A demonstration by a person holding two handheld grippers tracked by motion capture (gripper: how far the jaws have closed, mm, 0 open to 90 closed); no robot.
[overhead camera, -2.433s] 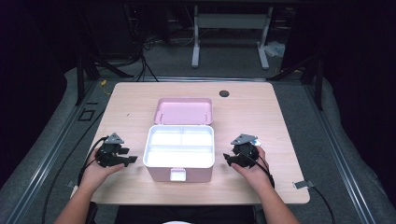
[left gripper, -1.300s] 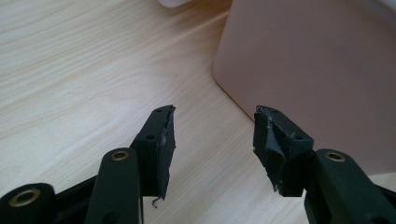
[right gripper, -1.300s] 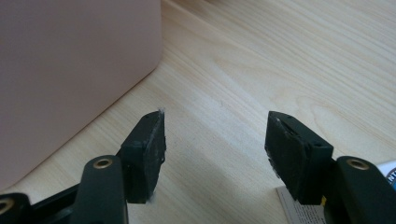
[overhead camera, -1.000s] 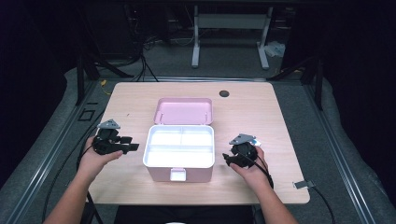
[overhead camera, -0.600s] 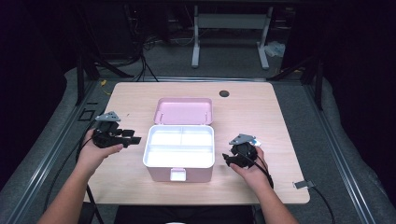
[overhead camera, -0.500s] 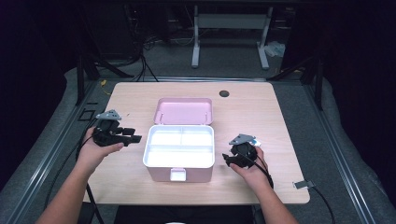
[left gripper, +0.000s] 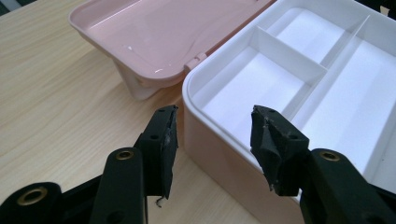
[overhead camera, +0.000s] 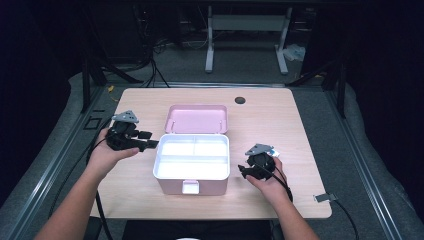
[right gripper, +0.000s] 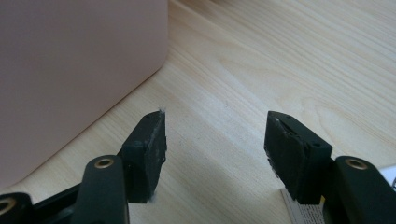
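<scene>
Mid-table sits the open pink box (overhead camera: 191,161), white divided tray (left gripper: 299,79) bare, lid (overhead camera: 196,118) laid back flat behind it, broad bare wood on the table (overhead camera: 280,120) to either side and beyond. At the tray's left rim hovers the left gripper (left gripper: 212,133), jaws wide but just closing a little, straddling the white edge without pressing it. Low by the box's right wall (right gripper: 70,60) rests the right gripper (right gripper: 215,140), jaws spread wide over bare wood, holding nothing.

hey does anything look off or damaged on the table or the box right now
Nothing is spilled or askew: the pink box sits square, its lid open flat and its white compartments empty. Only the left hand-held gripper shows wear, with chipped, ragged black pads.
</scene>
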